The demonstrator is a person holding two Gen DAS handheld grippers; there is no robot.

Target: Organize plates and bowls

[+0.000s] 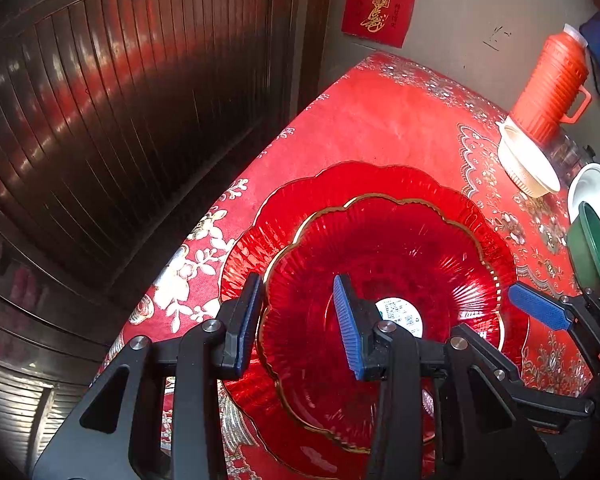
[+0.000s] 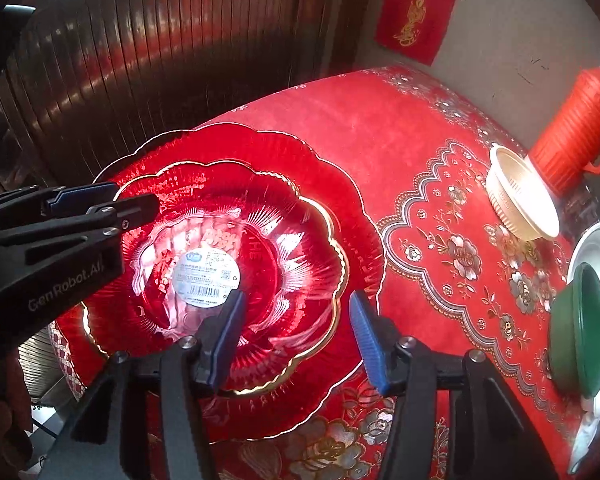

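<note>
Red floral cloth covers counter [image 2: 440,152], dark slatted door behind. Small red glass plate [image 1: 400,248] sits nested on large red plate [image 1: 364,180], near left; both empty apart from label. Left gripper [image 1: 300,320] straddles small plate's rim, jaws narrow, contact unclear. Right gripper [image 2: 296,336] spans opposite rim, jaws apart, not pressing. Risk: uneven release could slide glass off-centre, chip rim. Far right: cream bowl [image 2: 520,204], green bowl [image 2: 580,328], white bowl [image 2: 596,244], all apparently empty.

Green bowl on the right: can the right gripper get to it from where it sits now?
Probably yes. The right gripper stands open over the edge of the red plates, and only bare tablecloth lies between it and the green bowl, which leans on a white bowl.
</note>
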